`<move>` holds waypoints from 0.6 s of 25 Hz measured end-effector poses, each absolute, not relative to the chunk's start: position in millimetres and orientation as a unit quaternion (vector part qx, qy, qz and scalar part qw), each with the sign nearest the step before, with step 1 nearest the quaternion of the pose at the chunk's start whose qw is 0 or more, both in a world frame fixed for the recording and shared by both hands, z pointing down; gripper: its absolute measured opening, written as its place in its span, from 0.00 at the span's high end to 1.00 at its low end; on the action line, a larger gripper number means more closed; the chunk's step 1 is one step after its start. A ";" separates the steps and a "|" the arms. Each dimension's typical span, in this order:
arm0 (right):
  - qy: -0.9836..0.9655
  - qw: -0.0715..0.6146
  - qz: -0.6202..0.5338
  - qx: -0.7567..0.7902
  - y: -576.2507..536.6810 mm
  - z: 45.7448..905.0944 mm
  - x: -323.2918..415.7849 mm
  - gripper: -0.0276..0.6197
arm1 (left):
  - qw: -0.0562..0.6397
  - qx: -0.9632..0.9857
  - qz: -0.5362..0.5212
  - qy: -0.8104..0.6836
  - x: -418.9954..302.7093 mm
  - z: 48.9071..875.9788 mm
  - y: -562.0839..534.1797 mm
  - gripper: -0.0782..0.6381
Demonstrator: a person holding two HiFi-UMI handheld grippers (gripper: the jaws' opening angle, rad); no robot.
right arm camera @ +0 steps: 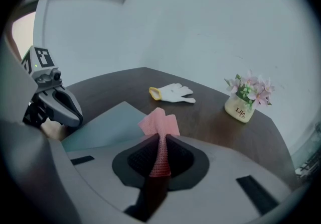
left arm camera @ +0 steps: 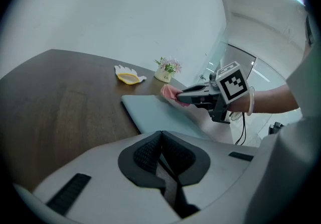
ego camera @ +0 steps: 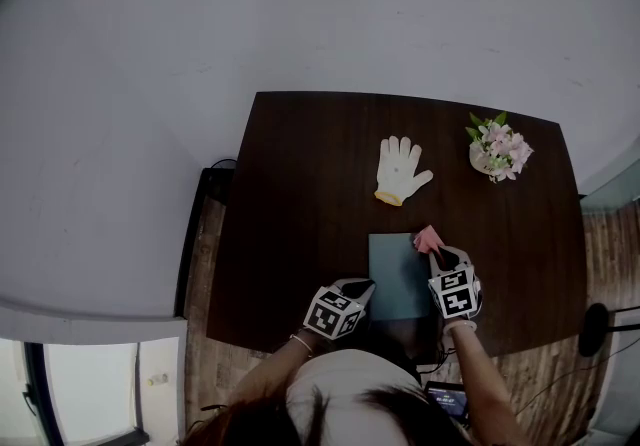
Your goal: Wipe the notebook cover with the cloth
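Observation:
A pale teal notebook (ego camera: 397,276) lies closed near the table's front edge, also seen in the left gripper view (left arm camera: 153,111) and the right gripper view (right arm camera: 106,121). My right gripper (ego camera: 439,251) is shut on a pink cloth (right arm camera: 159,123), which sticks out ahead of the jaws over the notebook's far right corner (ego camera: 428,237). From the left gripper view the cloth (left arm camera: 169,91) touches that corner. My left gripper (ego camera: 365,287) sits at the notebook's near left edge, its jaws (left arm camera: 161,135) closed with nothing visible between them.
A white work glove (ego camera: 401,169) with a yellow cuff lies at mid-table beyond the notebook. A small pot of pink flowers (ego camera: 498,148) stands at the back right. The dark wooden table (ego camera: 300,204) has bare surface to the left.

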State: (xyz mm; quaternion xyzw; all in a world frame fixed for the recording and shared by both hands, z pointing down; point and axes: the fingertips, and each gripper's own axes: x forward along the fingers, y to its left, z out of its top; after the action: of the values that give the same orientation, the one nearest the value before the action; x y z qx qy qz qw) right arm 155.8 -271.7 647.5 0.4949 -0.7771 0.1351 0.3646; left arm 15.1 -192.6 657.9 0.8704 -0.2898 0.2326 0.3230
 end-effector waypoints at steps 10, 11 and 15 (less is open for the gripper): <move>-0.835 0.301 0.147 0.435 -244.9 622.3 93.1 0.89 | 0.320 0.870 0.229 -0.296 10.2 657.6 -187.4 0.87; -0.843 0.299 0.145 0.424 -242.2 623.3 83.3 0.89 | 0.320 0.871 0.228 -0.297 9.5 657.6 -187.3 0.86; -0.866 0.311 0.135 0.368 -229.8 635.0 45.8 0.89 | 0.322 0.870 0.224 -0.298 8.6 657.0 -187.3 0.87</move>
State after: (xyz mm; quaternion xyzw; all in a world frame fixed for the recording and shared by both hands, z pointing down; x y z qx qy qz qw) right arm 45.8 -229.8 635.0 0.3678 -0.8657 0.1354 0.3115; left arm 8.6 -187.3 657.0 0.8701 -0.2979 0.2240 0.3225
